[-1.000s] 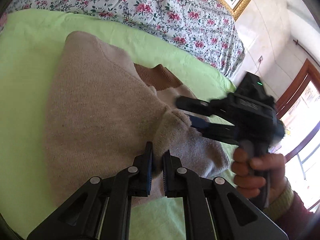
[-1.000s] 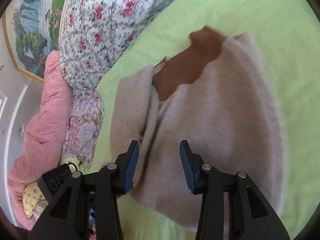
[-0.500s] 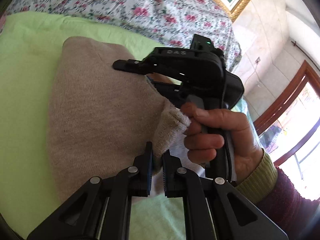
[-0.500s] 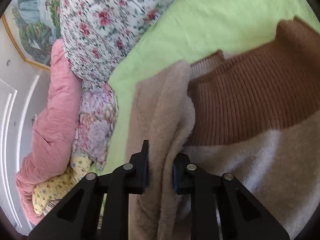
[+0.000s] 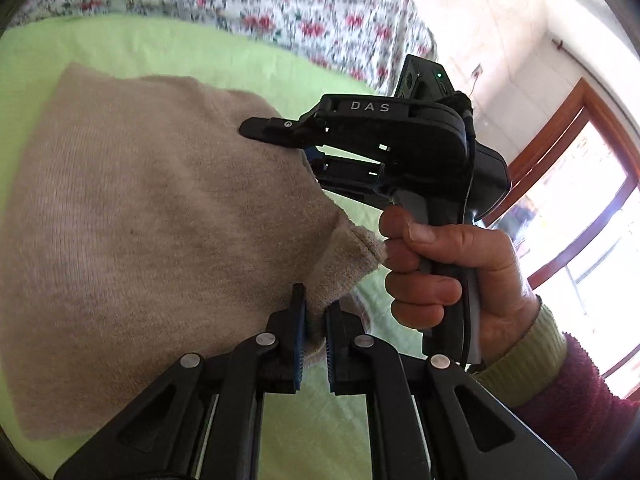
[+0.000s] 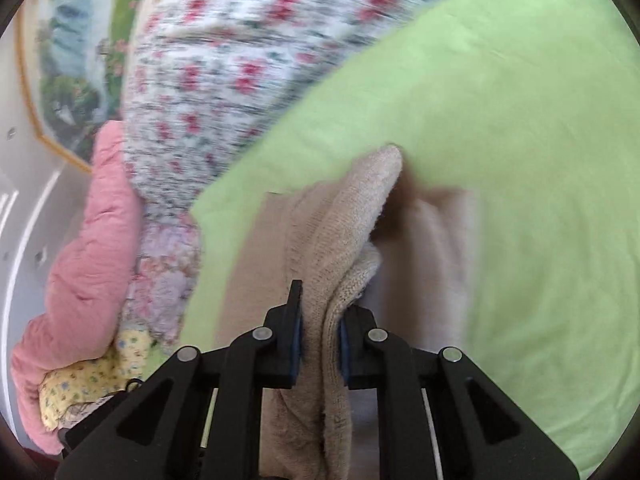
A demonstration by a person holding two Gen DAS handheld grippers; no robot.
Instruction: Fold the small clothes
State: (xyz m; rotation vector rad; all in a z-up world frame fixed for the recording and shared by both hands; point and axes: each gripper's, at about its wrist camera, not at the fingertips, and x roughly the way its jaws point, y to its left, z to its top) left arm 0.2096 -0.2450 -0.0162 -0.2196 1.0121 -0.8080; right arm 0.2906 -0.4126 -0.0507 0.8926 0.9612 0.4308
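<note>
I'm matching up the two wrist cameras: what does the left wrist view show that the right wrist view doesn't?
Only the left wrist view shows the left gripper shut on the beige sweater, the person's hand around the right gripper's handle, and a window. Only the right wrist view shows the right gripper closing on a sweater fold, a pink quilt and a painting. Both show the sweater, green sheet and floral blanket.

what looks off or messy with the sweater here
Nothing damaged or spilled. The beige sweater is bunched where the left gripper and right gripper pinch it, the right one's jaws closing on the fabric, above the green sheet, as expected mid-fold.
</note>
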